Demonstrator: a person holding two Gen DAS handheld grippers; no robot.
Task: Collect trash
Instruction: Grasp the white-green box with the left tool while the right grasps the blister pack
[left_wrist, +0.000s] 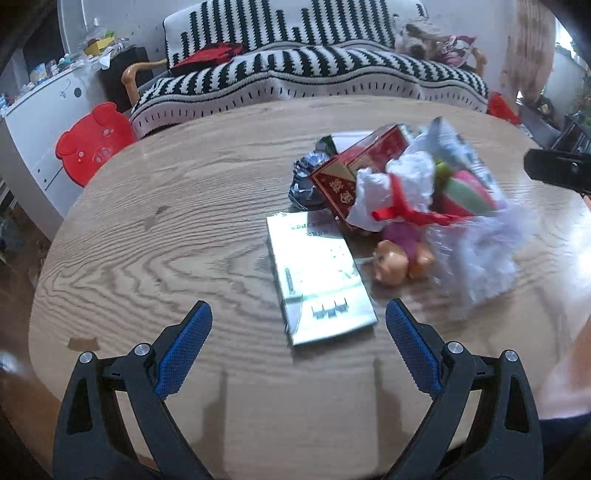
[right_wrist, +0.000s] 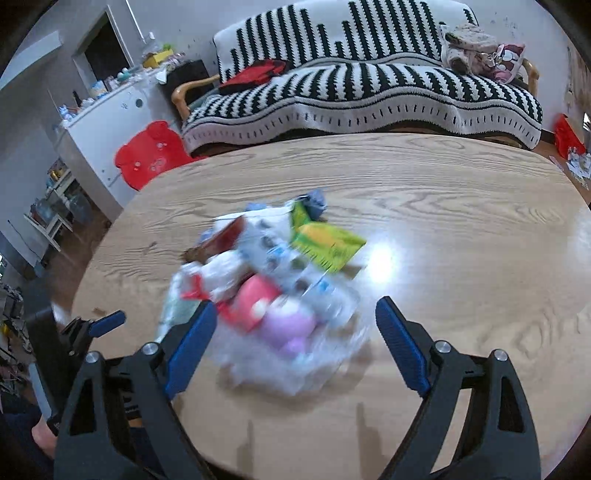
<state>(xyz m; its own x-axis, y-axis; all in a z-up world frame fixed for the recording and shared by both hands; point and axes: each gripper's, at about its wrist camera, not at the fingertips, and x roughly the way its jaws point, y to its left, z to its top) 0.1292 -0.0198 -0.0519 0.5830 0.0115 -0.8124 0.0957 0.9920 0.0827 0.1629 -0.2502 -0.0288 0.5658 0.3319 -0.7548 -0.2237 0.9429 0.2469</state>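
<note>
Heap of mixed wrappers in clear plastic bag (right_wrist: 295, 354) on oval wooden table (left_wrist: 147, 229): spillage risked if snagged. Left tool (left_wrist: 298, 328), right tool (right_wrist: 295, 325): both released, nothing held.

— Beyond the wooden table (left_wrist: 147, 236)?
— A sofa under a black-and-white striped blanket (right_wrist: 369, 92), with a red cloth (right_wrist: 255, 75) lying on the seat and a soft heap at its far end (right_wrist: 469, 44).
— And off to the left?
— A red bear-shaped stool (left_wrist: 92, 142), just beside a white cabinet (right_wrist: 107, 122) cluttered on top; small items there too blurred to tell.
</note>
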